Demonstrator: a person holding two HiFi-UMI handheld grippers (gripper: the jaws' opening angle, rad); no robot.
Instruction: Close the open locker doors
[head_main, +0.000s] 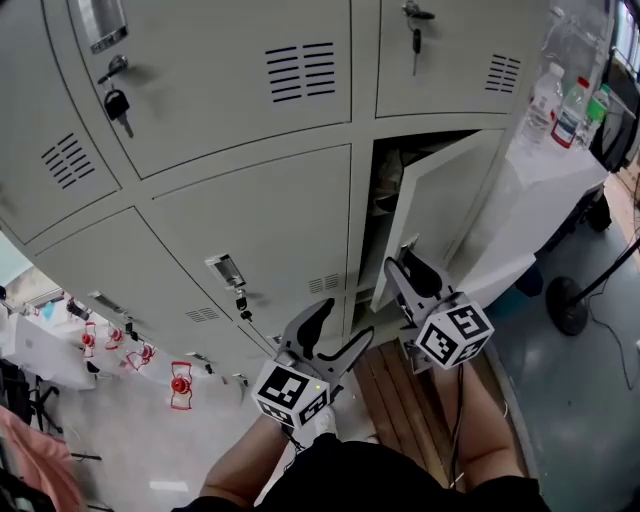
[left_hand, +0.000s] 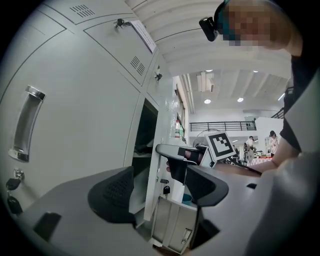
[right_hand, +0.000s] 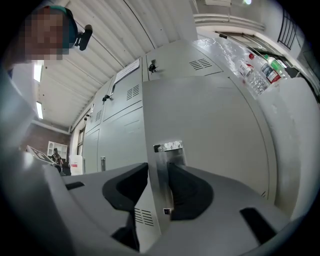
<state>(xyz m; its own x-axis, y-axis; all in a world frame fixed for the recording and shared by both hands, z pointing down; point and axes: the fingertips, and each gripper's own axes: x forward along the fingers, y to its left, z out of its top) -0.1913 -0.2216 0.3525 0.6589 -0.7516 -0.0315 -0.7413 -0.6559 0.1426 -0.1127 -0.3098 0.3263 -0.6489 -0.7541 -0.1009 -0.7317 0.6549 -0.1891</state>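
— While your right gripper (head_main: 408, 265) sits right of centre in the head view, its jaws are clamped on the free edge of the open locker door (head_main: 440, 200), one pad on each face.

— Your right gripper view agrees: the right gripper (right_hand: 160, 182) has the door's thin edge filling the gap between its pads, just below the metal latch plate (right_hand: 169, 146). The open locker door (right_hand: 210, 125) spreads across the upper right of that frame.

— And your left gripper (head_main: 345, 322)?

— You hold it lower, near the bottom centre of the head view, well clear of that door. Its jaws stand wide apart with nothing between them.

— Your left gripper view shows the same. Past the spread jaws of the left gripper (left_hand: 160, 192) you see the open locker door (left_hand: 159, 135) edge-on at mid-frame, swung out from its dark compartment (left_hand: 145, 145).

— Around it, the other locker doors (head_main: 250, 230) on the left of the head view lie flat and shut. A key (head_main: 117, 103) hangs from a lock at the upper left.

— Bottles (head_main: 560, 95) stand at the upper right, on a white cabinet (head_main: 550, 170) beside the lockers.
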